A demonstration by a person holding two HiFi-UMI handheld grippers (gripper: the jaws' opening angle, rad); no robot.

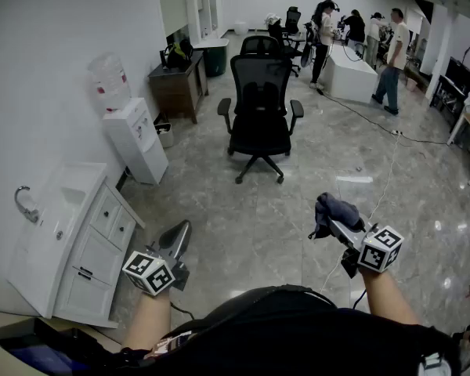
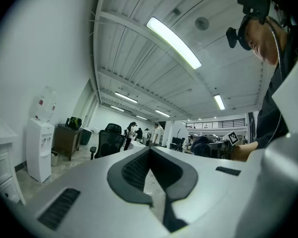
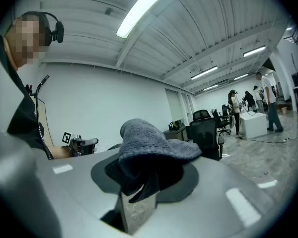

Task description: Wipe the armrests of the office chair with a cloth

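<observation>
The black mesh office chair (image 1: 260, 108) stands on the marble floor a few steps ahead, facing me, with its armrests (image 1: 224, 106) on both sides. It also shows far off in the left gripper view as a chair (image 2: 109, 142) and in the right gripper view as a chair (image 3: 207, 133). My right gripper (image 1: 331, 216) is held low at the right, shut on a bunched grey-blue cloth (image 1: 334, 208); the cloth (image 3: 149, 145) drapes over the jaws of the right gripper (image 3: 141, 175). My left gripper (image 1: 180, 235) is low at the left, shut and empty (image 2: 150, 155).
A water dispenser (image 1: 133, 135) and a white sink cabinet (image 1: 63, 233) line the left wall, with a wooden desk (image 1: 176, 84) beyond. A second chair (image 1: 260, 45) stands behind the first. Several people (image 1: 390, 53) stand by a white counter (image 1: 351, 77). A cable (image 1: 388, 131) crosses the floor at right.
</observation>
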